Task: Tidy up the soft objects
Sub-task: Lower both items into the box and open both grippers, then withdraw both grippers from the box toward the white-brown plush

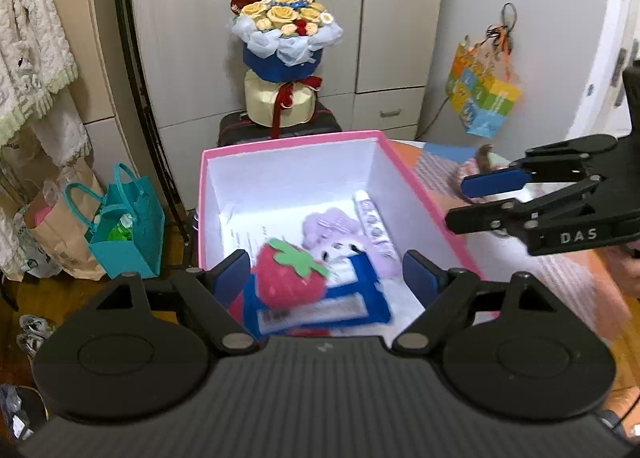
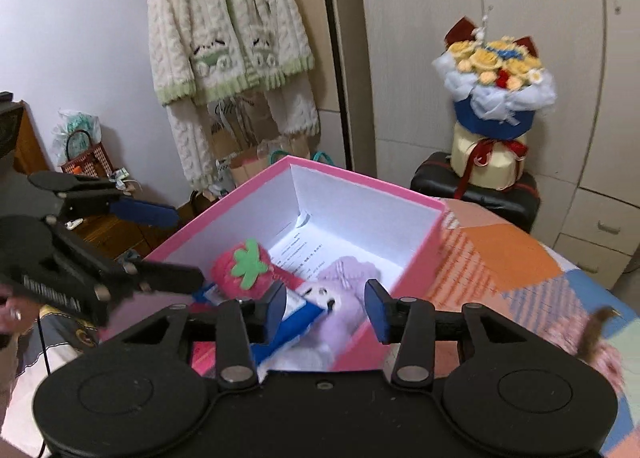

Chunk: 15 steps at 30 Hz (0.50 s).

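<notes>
1. Clearly, the pink cardboard box with white inner walls (image 1: 288, 142) sits open on a patchwork bedspread (image 2: 512, 258), and both claws hover over its near edge.
2. Inside lie a red plush strawberry with a green felt leaf (image 1: 286, 278), a lilac plush animal with a white face (image 1: 340, 234) to its right, and a flat blue-and-white fabric item (image 1: 344, 298) partly under both. A printed paper sheet (image 1: 244, 234) covers the box floor.
3. The left gripper (image 1: 328, 270) stands wide open with nothing between its blue pads; the strawberry shows below the gap, apart from the pads.
4. The right gripper (image 2: 326, 306) is partly open and likewise empty, with the lilac toy seen beyond the gap rather than clamped.
5. All three toys look light, squashy and non-slippery, so a firm pinch should do no harm.
6. The strawberry is best taken across its round middle, not by the thin leaf, which would likely fold.
7. The lilac animal is best gripped at its bulky body; the flat blue piece will flop, so an edge pinch suits it.
8. A pink and brown soft item (image 2: 592, 342) lies on the bedspread at the right, outside the box, too blurred to identify.
</notes>
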Each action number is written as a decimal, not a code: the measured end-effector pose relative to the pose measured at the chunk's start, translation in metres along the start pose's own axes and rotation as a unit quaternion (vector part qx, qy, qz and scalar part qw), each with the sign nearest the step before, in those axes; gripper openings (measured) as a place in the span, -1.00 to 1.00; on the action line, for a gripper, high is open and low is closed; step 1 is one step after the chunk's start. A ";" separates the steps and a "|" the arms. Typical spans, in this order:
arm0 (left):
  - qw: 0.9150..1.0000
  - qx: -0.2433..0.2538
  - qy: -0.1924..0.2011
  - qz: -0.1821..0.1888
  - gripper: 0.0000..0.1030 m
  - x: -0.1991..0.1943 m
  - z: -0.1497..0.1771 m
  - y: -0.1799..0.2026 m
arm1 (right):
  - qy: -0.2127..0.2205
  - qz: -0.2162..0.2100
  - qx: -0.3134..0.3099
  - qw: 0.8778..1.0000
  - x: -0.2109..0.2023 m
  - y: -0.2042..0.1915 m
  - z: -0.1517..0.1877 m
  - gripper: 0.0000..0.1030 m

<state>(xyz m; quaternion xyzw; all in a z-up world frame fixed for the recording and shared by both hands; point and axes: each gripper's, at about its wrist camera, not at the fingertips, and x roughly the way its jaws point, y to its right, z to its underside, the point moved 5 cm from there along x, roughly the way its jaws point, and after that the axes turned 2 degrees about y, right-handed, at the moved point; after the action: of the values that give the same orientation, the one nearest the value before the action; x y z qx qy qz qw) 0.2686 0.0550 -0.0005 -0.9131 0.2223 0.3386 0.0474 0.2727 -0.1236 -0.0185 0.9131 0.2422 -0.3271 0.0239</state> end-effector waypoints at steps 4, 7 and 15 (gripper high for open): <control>1.000 0.004 0.001 0.014 0.65 -0.027 0.006 0.017 | 0.013 0.011 -0.004 1.000 -0.040 -0.001 0.014 -0.01; 0.999 0.028 0.009 0.017 0.69 -0.046 0.011 0.034 | 0.016 0.019 -0.018 1.000 -0.063 -0.006 0.024 0.04; 0.996 0.078 0.002 0.038 0.78 -0.078 0.027 0.082 | 0.032 0.054 -0.082 0.995 -0.125 -0.021 0.062 0.17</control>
<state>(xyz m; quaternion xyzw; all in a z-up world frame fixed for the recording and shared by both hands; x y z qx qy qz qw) 0.1637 0.0173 0.0340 -0.8981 0.2828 0.3203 0.1047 0.1439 -0.1711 0.0114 0.9297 0.2197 -0.2751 0.1087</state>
